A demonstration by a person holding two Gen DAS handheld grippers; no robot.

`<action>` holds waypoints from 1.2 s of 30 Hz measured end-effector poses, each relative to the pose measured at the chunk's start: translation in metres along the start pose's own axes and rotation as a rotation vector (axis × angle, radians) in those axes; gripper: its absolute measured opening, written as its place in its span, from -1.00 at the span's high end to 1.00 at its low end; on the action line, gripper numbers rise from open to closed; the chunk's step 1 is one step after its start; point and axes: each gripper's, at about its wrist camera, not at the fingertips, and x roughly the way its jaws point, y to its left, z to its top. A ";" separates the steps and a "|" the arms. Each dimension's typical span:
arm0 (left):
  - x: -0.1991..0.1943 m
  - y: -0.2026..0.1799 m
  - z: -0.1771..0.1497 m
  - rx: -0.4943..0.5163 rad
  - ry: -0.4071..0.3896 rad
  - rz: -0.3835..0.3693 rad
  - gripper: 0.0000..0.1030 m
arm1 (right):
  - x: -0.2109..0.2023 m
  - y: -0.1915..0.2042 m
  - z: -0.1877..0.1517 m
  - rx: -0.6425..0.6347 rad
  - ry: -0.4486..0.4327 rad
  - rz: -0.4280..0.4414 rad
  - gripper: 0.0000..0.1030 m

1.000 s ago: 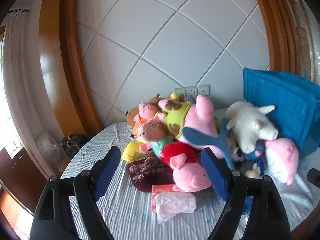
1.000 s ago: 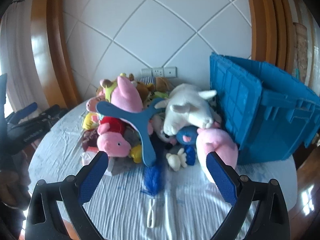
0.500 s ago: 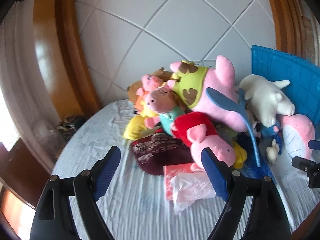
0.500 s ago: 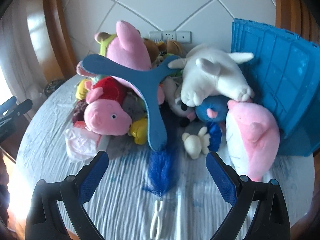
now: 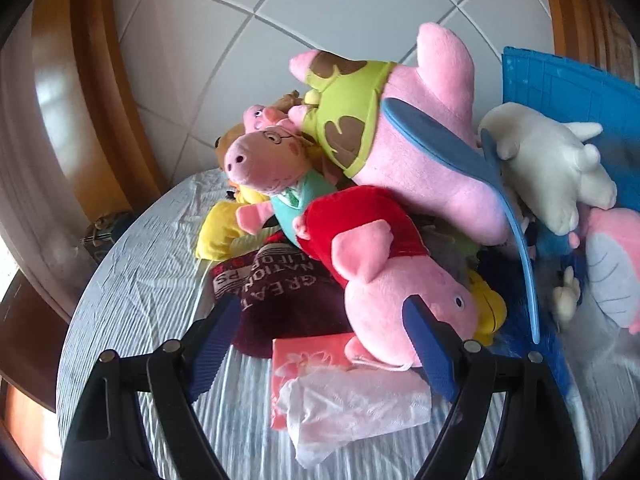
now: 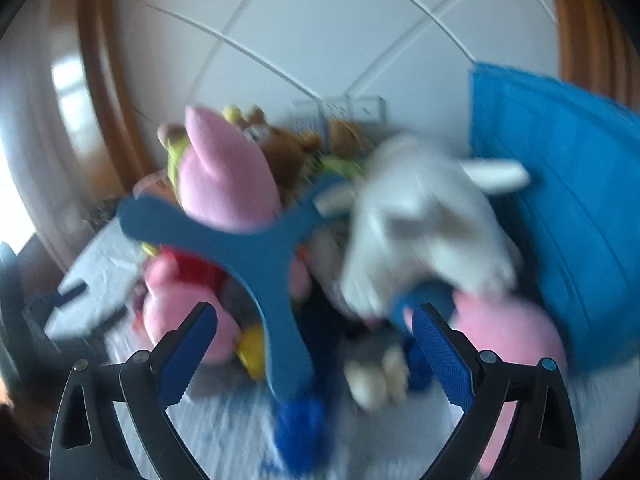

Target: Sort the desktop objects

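Both my grippers have closed in on the pile, jaws spread wide. My left gripper [image 5: 320, 344] frames the fuzzy red-shirted pig [image 5: 384, 268]; at my right gripper's [image 6: 316, 356] twelve o'clock, the flat three-armed boomerang [image 6: 256, 248] looms, blurred.

- The right wrist view is motion-blurred throughout; the white plush [image 6: 420, 232] has no readable face.
- Blue crate [image 5: 568, 92] runs off the right edge.
- Maroon printed cloth [image 5: 280, 292] lies partly under the red-shirted pig plush [image 5: 384, 272].

White tiled wall [image 5: 340, 20] at twelve o'clock, crossed by diagonal grout lines — socket strip [image 6: 340, 106] low on it; curved wooden frame [image 5: 108, 92] at nine o'clock.
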 end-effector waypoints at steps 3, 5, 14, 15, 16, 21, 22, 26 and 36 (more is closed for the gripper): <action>-0.004 0.002 0.012 -0.001 -0.026 0.015 -0.61 | 0.016 0.020 0.037 -0.085 -0.053 0.064 -0.93; -0.006 0.007 0.025 0.002 -0.038 0.030 -0.61 | 0.032 0.033 0.057 -0.138 -0.060 0.111 -0.93; 0.001 0.044 0.102 0.000 -0.101 0.096 -0.61 | 0.104 0.042 0.084 -0.144 0.005 0.159 -0.93; 0.004 0.047 0.110 0.011 -0.109 0.100 -0.61 | 0.107 0.043 0.085 -0.138 0.009 0.160 -0.92; 0.007 0.049 0.117 0.023 -0.117 0.106 -0.61 | 0.111 0.043 0.086 -0.132 0.013 0.161 -0.84; 0.025 0.065 0.141 0.027 -0.132 0.038 -0.61 | 0.126 0.044 0.092 -0.103 0.032 0.165 -0.35; 0.031 0.070 0.146 0.015 -0.127 0.008 -0.61 | 0.126 0.044 0.092 -0.093 0.039 0.173 -0.30; 0.047 0.071 0.161 -0.003 -0.098 -0.057 -0.61 | 0.121 0.054 0.090 -0.153 0.024 0.136 -0.30; 0.086 0.072 0.188 -0.055 -0.005 -0.220 -0.61 | 0.118 0.050 0.082 -0.144 -0.014 0.114 -0.40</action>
